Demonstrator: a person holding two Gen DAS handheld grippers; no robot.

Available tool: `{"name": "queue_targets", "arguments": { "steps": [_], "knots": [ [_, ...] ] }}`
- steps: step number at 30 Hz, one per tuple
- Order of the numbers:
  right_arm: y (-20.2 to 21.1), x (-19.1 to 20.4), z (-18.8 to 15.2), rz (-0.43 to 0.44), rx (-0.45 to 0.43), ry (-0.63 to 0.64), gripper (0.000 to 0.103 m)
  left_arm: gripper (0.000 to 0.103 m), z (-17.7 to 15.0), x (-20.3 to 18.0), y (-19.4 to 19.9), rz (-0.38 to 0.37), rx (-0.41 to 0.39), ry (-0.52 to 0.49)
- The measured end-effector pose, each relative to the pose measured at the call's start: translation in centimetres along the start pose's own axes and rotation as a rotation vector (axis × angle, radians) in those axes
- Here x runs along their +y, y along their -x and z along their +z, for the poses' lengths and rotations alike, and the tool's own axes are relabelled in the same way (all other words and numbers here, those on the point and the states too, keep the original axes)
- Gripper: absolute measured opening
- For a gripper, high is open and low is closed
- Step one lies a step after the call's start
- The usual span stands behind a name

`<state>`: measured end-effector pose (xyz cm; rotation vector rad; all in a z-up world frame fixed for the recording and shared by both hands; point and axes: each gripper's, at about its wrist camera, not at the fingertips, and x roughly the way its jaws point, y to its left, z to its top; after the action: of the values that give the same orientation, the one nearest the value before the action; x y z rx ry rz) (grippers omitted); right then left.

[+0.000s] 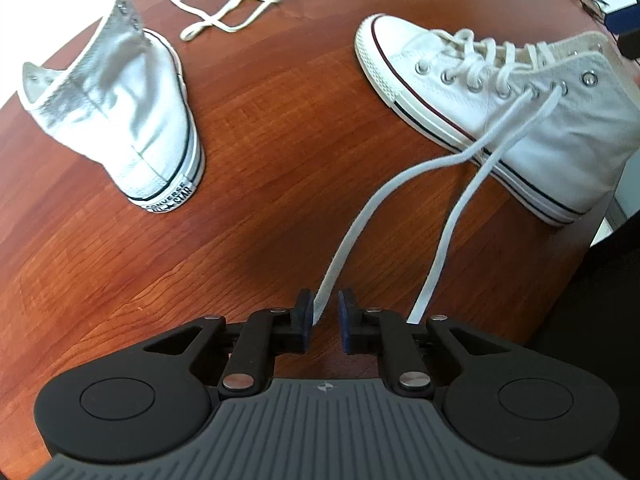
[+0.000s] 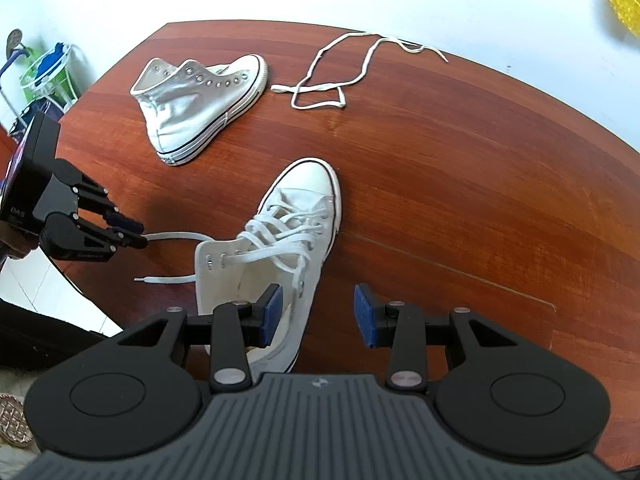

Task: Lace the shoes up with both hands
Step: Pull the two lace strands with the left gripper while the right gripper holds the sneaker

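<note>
A white high-top shoe with laces through most eyelets stands at the right; it also shows in the right wrist view. Two lace ends trail from its upper eyelets. One lace end runs between the pads of my left gripper, whose jaws stand slightly apart around it without pinching. The other lace end lies beside it. The left gripper also shows in the right wrist view. My right gripper is open and empty, hovering over the shoe's heel. An unlaced white shoe stands at the left.
A loose white shoelace lies at the far side of the wooden table; it also shows in the right wrist view. The table edge runs close on the near side. A wire rack stands off the table.
</note>
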<state>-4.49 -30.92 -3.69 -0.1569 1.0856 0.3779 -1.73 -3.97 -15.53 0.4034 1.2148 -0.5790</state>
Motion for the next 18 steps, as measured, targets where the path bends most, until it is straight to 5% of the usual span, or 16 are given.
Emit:
{"name": "queue_targets", "arguments": {
  "steps": [5, 10, 18],
  "knots": [
    [0.0, -0.3, -0.1, -0.008, 0.001, -0.009, 0.041, 0.014, 0.3, 0.2, -0.5, 0.001, 0.012, -0.013],
    [0.1, -0.4, -0.1, -0.009, -0.003, -0.019, 0.041, 0.002, 0.3, 0.0, -0.5, 0.003, 0.011, -0.022],
    [0.3, -0.3, 0.0, 0.007, -0.018, -0.021, 0.041, 0.002, 0.5, 1.4, 1.6, -0.189, -0.032, 0.208]
  ]
}}
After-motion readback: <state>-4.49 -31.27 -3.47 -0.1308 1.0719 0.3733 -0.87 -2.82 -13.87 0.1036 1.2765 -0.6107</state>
